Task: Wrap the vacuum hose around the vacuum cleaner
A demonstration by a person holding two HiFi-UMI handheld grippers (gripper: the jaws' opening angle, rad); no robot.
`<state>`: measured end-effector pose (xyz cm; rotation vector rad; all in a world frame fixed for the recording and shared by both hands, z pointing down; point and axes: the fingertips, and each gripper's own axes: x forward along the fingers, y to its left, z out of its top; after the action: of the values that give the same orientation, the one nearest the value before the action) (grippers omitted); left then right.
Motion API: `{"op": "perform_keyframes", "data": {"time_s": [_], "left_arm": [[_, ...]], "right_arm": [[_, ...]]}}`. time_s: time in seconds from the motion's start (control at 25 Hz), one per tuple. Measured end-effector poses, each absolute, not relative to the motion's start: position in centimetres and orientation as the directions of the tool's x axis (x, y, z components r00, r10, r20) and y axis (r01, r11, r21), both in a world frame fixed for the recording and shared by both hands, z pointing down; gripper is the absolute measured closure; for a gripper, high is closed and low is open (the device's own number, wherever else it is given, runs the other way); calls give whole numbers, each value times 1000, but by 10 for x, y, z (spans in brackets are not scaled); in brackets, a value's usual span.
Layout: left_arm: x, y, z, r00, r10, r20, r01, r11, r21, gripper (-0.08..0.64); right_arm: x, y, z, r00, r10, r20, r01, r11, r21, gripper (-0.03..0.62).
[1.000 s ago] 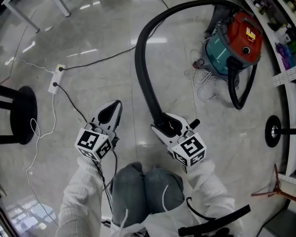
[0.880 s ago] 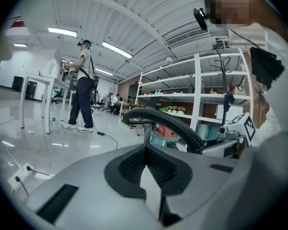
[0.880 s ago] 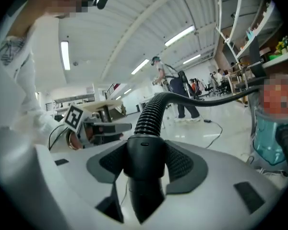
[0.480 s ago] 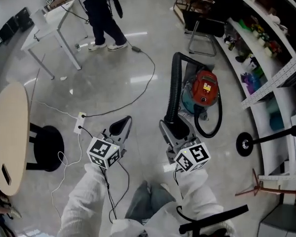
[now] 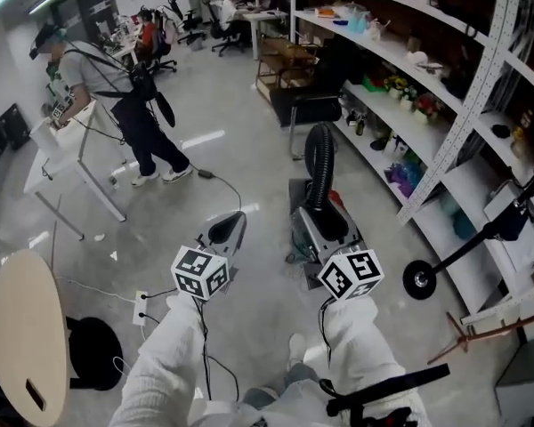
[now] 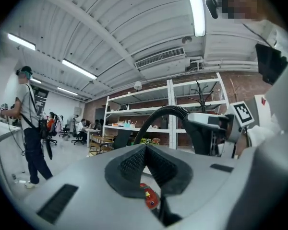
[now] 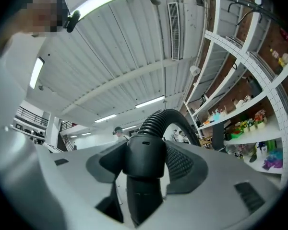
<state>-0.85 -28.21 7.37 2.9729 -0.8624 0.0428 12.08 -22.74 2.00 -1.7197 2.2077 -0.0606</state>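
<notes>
Right gripper (image 7: 144, 164): jaws clenched on the smooth end cuff of the black ribbed plastic vacuum hose (image 7: 159, 120). The cuff fills the gap btwn the pads, and the hose arcs up and away to the right. In the head view the hose stands at the far side of that gripper, w/ white metal shelving (image 5: 387, 47) far right. Left gripper (image 6: 144, 150): jaws pressed together, nothing btwn them, near the hose on its left, not touching.
</notes>
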Motion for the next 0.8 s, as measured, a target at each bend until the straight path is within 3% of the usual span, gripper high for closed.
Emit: {"op": "perform_keyframes", "data": {"time_s": [0.4,0.8], "left_arm": [[170,-364,-2,908,-417,-45,-418,-908,-7,558],[255,-461,-13,920,-388,-64,-388,-922,6,558]], "right_arm": [[308,-291,-87,-69,-946,-318,-983,118,-138,354],[369,-404,-66,-74,-972,-225,-988,102,-117,354]]}}
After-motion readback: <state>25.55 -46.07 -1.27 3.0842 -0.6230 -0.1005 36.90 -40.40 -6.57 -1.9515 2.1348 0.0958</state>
